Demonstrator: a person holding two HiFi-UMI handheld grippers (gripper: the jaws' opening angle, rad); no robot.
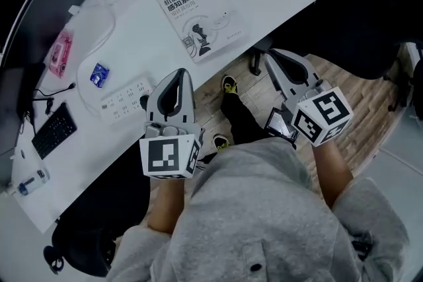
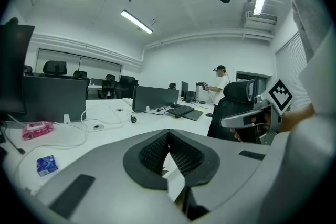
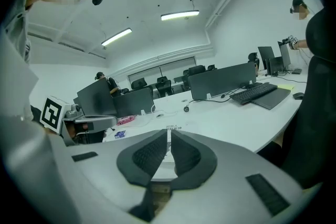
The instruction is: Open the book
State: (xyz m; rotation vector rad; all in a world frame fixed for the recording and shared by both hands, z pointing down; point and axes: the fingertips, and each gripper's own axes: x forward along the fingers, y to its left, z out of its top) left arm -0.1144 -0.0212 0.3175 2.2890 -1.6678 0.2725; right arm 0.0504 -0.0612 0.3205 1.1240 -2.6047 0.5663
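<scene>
jaws of the left gripper (image 2: 168,136) are pressed together with nothing between them, and the right gripper (image 3: 168,134) is closed and empty too. in the head view both are held up in front of the person's grey sweater, the left one at the near edge of the white desk (image 1: 139,16) just by a power strip (image 1: 125,97), the right one over the floor. the book (image 1: 201,16) lies shut and flat, cover up, near the desk edge, clear of both grippers
</scene>
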